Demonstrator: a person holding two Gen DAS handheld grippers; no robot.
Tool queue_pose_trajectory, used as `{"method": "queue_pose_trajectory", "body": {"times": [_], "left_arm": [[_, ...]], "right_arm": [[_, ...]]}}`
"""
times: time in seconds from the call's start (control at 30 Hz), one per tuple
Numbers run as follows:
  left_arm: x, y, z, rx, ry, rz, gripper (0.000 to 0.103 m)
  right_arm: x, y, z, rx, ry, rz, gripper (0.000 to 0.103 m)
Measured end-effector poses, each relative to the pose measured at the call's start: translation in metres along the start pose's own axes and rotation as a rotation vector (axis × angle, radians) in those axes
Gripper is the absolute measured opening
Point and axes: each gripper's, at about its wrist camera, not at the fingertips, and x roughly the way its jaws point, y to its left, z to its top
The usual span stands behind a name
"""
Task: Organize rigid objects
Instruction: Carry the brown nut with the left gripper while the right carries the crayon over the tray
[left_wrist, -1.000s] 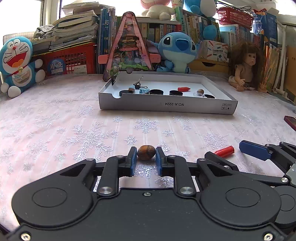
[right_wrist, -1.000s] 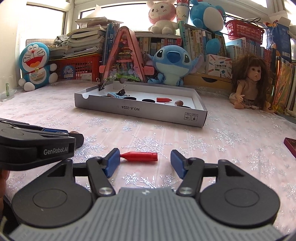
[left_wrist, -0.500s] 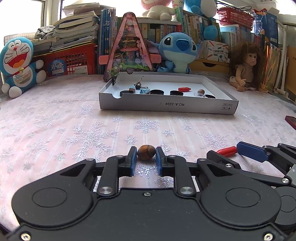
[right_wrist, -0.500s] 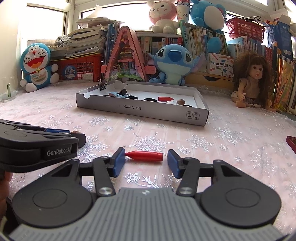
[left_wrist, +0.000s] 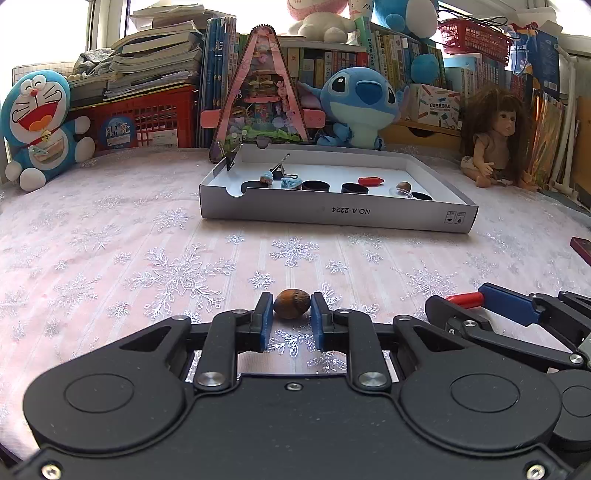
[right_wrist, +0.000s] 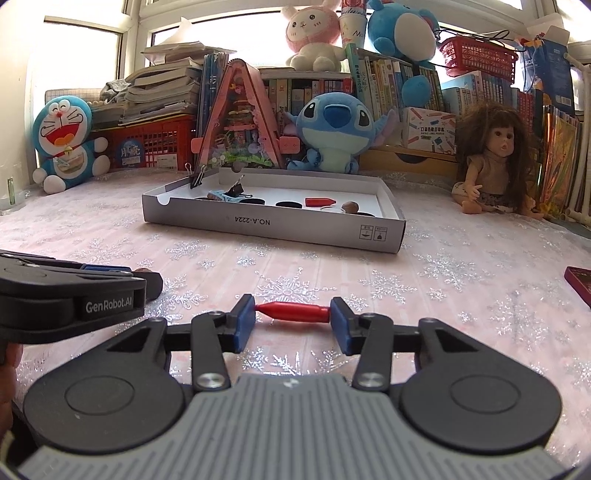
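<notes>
On the snowflake tablecloth (left_wrist: 177, 273), the left gripper (left_wrist: 291, 310) is clamping a brown nut (left_wrist: 291, 303); its underside is hidden. The right gripper (right_wrist: 292, 314) is closing end-on around a red cylinder (right_wrist: 293, 311), pads touching both ends. Open cloth is lying before the white tray (right_wrist: 273, 223), reading "NO.A-2224"; its contents are partly hidden behind the wall.

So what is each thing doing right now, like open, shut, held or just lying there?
left gripper: shut on the brown nut.
right gripper: closing, pads touching both ends of the red piece.
white box: open-topped, small items inside.
binder clip: clamped upright on the box wall.
</notes>
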Motion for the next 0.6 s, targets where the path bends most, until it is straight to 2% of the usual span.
{"method": "queue_pose_trajectory", "body": {"times": [0.6], "left_arm": [[-0.0016, -0.0013, 0.0061, 0.0, -0.016, 0.003, 0.02]], "right_arm": [[-0.0031, -0.0086, 0.0062, 0.025, -0.024, -0.025, 0.05]]}}
